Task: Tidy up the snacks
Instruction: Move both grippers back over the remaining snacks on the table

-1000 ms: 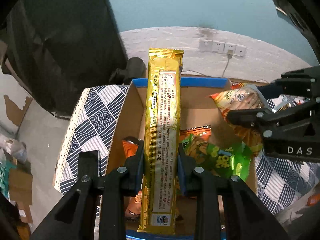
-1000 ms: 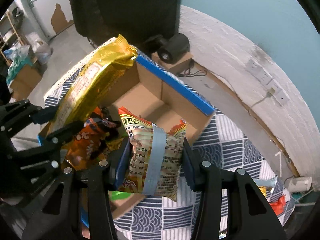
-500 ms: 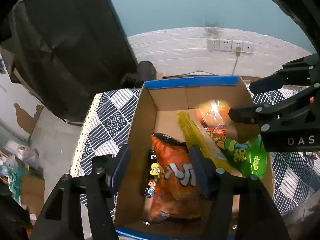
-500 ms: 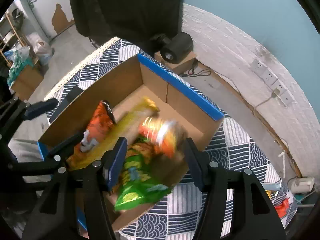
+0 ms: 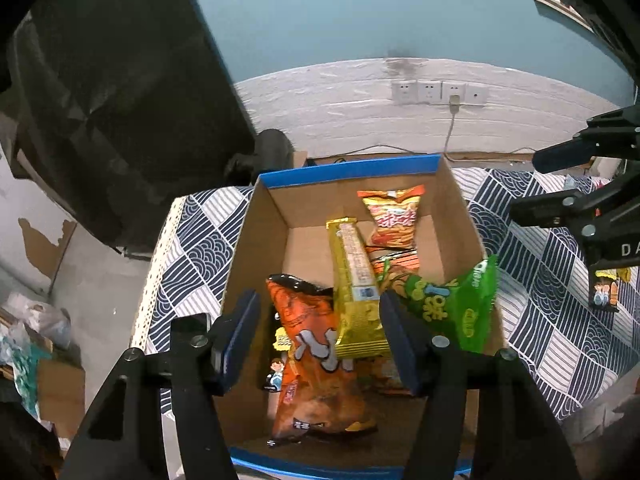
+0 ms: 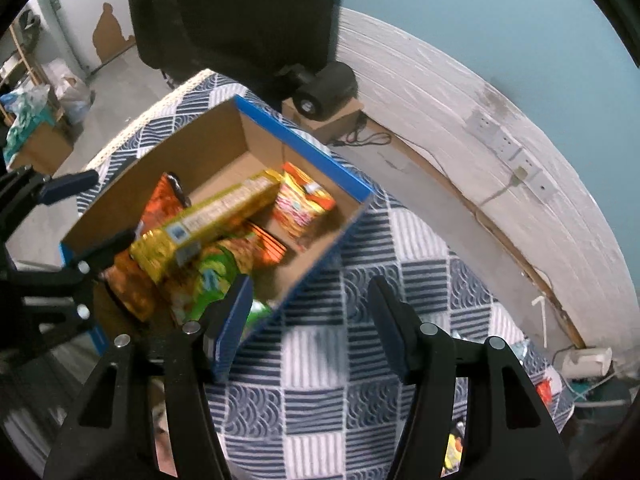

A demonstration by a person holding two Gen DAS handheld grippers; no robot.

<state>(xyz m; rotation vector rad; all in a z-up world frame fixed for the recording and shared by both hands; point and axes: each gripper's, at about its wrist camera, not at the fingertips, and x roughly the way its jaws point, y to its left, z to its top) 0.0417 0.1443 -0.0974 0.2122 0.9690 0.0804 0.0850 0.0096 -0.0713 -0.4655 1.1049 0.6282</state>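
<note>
A cardboard box (image 5: 264, 232) with blue rim stands on the patterned tablecloth; it also shows in the right wrist view (image 6: 200, 156). Inside lie a long gold snack pack (image 5: 354, 280), an orange chip bag (image 5: 316, 352), a green bag (image 5: 452, 304) and a small red-orange bag (image 5: 394, 216). The gold pack (image 6: 212, 220) and the red-orange bag (image 6: 300, 208) show in the right wrist view too. My left gripper (image 5: 320, 320) is open and empty above the box's near end. My right gripper (image 6: 310, 304) is open and empty over the box's right edge.
A blue-and-white patterned cloth (image 6: 360, 380) covers the table. A loose snack packet (image 5: 602, 294) lies on the cloth right of the box. A black chair (image 5: 120, 100) stands behind at left. Wall sockets (image 5: 440, 92) and a cable are on the far wall.
Both grippers opened and dropped their snacks: the gold pack and the red-orange bag now lie in the box. Both grippers drew back; the right one shifted right.
</note>
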